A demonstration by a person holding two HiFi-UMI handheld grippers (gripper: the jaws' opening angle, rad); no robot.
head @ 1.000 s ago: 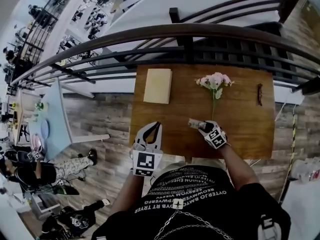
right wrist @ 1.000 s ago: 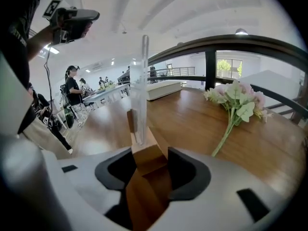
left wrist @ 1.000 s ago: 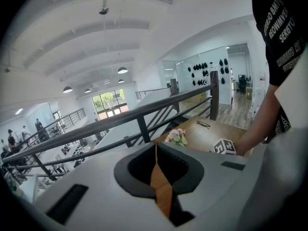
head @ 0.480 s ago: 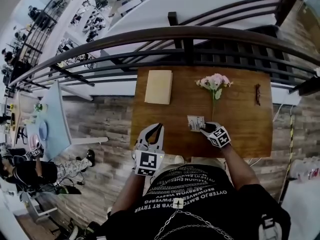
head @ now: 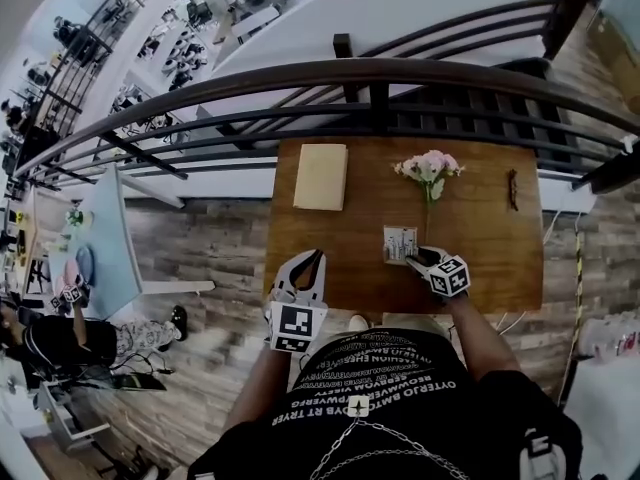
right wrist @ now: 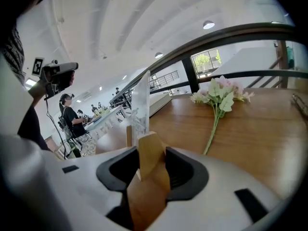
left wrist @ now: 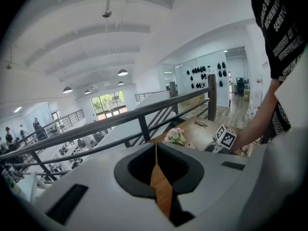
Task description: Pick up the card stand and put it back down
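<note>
- While nothing else on it has shifted over the last second, the table (head: 500, 268) is entered first: brown wood, set against a dark railing (head: 400, 68), carrying every item below.
- Notepad (head: 321, 176): cream, lying flat at the far left of the table, well apart from the stand.
- Flowers (head: 430, 166): pink blooms on a green stem, lying flat. The stem's end reaches down just beside the stand.
- Left gripper (head: 317, 256): at the near edge, left side. Its fingertips are brought together with nothing between them, and it is idle.
- Right gripper (head: 415, 258): at the near edge, right of centre. Its jaws are clamped on the stand's wooden base, which fills the gap between the pads.
- Card stand (head: 400, 244): near the middle of the table, directly ahead of the right gripper.
  - Change: a second ago it leaned steeply in the grip, half a second ago it was partly raised, and now its panel stands upright.
  - Judgement: the set-down looks nearly complete, with only the release left.
  - No view settles whether the base already rests on the wood.
- Same item, appearance: a clear panel (right wrist: 140, 105) stands on edge in a small pale wooden block (right wrist: 150, 158), with faint print showing on its face. It looks thin and light, so it is likely to tip if the jaws drag it on opening.
- Glasses (head: 512, 189): dark and small, at the far right.
</note>
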